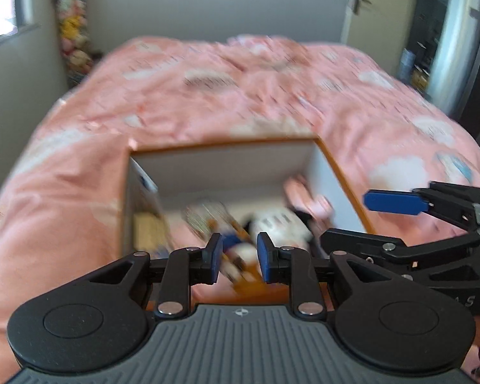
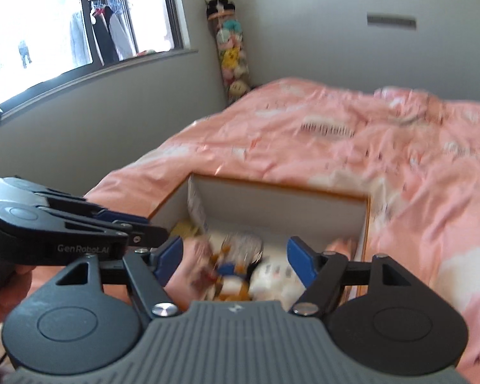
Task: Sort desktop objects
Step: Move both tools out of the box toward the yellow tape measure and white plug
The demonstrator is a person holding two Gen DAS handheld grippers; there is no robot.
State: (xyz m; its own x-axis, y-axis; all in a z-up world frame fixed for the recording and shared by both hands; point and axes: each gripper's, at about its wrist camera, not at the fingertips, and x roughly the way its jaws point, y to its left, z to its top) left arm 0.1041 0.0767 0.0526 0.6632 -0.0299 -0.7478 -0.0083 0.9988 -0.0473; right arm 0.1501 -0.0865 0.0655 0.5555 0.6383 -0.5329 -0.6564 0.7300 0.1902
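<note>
The left hand-held gripper (image 1: 239, 260) is hanging over the open box (image 1: 342, 176) on the pink bed (image 1: 208, 96), its jaws a little apart and gripping nothing. The right hand-held gripper (image 2: 234, 260) is gaping wide, empty too. The toys (image 2: 230, 272) are lying inside the box, too blurry to tell which way they point. Going slowly and keeping the two from bumping would be best.

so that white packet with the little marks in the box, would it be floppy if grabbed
The white packet looks puffy and rounded, so probably soft and light, likely to sag when lifted. Its surface looks smooth, so it may slip between the jaws. The blur leaves this uncertain.
</note>
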